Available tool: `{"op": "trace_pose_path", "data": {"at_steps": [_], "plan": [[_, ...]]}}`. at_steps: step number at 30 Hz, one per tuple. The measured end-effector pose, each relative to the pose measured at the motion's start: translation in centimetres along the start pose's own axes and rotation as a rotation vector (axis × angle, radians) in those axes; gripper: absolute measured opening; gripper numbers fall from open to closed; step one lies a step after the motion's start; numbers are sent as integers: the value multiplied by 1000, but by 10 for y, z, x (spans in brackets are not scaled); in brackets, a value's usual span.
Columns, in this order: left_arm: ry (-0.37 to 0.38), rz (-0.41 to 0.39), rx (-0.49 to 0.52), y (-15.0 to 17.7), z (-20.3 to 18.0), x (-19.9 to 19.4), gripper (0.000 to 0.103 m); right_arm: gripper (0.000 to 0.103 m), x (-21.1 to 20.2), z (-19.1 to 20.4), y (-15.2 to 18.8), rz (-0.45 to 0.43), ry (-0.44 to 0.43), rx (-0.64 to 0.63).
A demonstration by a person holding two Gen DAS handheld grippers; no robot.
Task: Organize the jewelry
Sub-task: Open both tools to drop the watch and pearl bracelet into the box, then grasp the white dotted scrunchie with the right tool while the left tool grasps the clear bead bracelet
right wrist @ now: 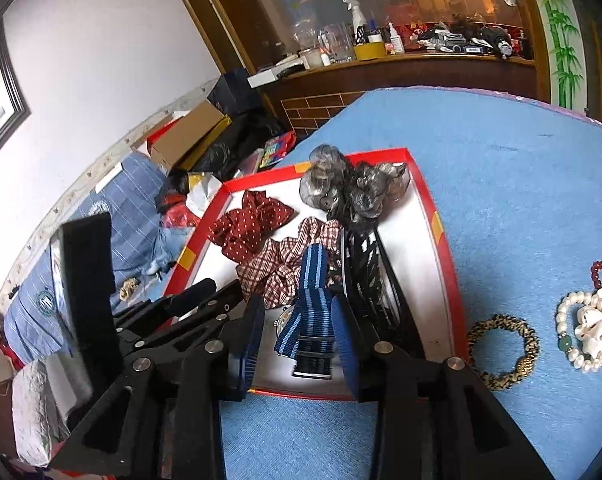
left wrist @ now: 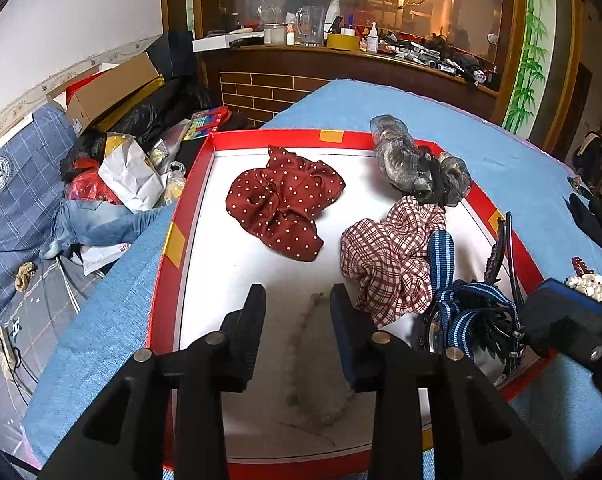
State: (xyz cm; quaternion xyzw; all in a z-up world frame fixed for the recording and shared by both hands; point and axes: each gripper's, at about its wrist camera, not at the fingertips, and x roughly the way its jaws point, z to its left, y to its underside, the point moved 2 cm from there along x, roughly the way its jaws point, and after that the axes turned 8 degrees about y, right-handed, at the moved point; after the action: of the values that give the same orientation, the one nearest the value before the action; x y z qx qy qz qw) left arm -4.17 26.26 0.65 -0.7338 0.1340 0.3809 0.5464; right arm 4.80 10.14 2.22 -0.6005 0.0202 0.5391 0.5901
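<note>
Because the red box (left wrist: 173, 240) collects the sorted pieces, we hold both grippers released above it, the left gripper (left wrist: 298, 300) over what seems a pale bead necklace (left wrist: 301, 356), the right gripper (right wrist: 299, 312) over the striped watch strap (right wrist: 309, 320), while bracelets (right wrist: 501, 352) wait outside on the blue cloth (right wrist: 501, 160).

A wooden counter (left wrist: 341, 54) along the back wall carries a spray bottle (left wrist: 333, 6), a clear jug (left wrist: 311, 26) and a yellow tape roll (left wrist: 343, 41). A cardboard box (left wrist: 109, 88) and black bags (left wrist: 141, 120) lie beside a blue checked garment (left wrist: 17, 184).
</note>
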Motion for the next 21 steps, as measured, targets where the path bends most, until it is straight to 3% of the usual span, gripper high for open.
{"op": "trace_pose_path", "data": {"at_steps": [3,7,13,21], "plan": [[-2,-13,7,-1,-1,-2,37,39,-5,-5,-1,-9,2,15],[-7,-39,11,-1,-3,-8,51,38,-19,-19,-3,-28,2,51],[11,-68,21,0,-10,-22,52,39,-59,-63,-4,-95,57,112],[71,-55,61,2,-41,-41,51,41,-102,-158,7,-140,183,269]]}}
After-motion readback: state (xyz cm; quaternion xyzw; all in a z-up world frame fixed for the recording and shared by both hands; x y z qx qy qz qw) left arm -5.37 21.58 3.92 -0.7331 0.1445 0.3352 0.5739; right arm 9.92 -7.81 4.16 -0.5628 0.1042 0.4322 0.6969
